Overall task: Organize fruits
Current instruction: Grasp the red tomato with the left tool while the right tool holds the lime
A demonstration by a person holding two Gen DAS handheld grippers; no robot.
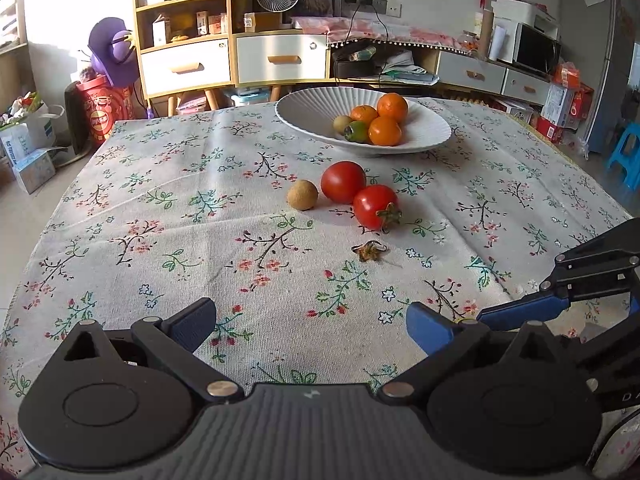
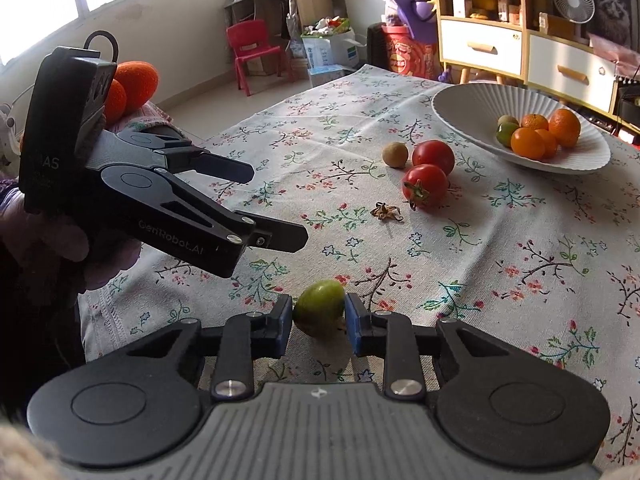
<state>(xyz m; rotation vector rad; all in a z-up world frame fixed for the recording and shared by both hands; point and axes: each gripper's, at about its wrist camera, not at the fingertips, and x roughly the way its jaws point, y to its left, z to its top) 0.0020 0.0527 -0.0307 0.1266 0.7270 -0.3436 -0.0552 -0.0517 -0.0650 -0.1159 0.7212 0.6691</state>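
A white ribbed bowl (image 1: 432,128) at the far side of the table holds three oranges (image 1: 385,131), a green fruit and a small brown fruit. Two red tomatoes (image 1: 343,181) and a small brown fruit (image 1: 302,195) lie on the floral cloth in front of it, with a dried calyx (image 1: 369,251) nearby. My left gripper (image 1: 310,320) is open and empty above the cloth; it also shows in the right wrist view (image 2: 276,204). My right gripper (image 2: 318,318) is shut on a small green fruit (image 2: 319,313) low over the cloth. The bowl (image 2: 460,100) and tomatoes (image 2: 425,185) lie ahead to its right.
The floral cloth (image 1: 200,240) covers the table. Beyond it stand wooden shelves with drawers (image 1: 232,60), a fan, a red bucket, and a red child's chair (image 2: 252,54). The right gripper's arm (image 1: 592,276) reaches in at the left wrist view's right edge.
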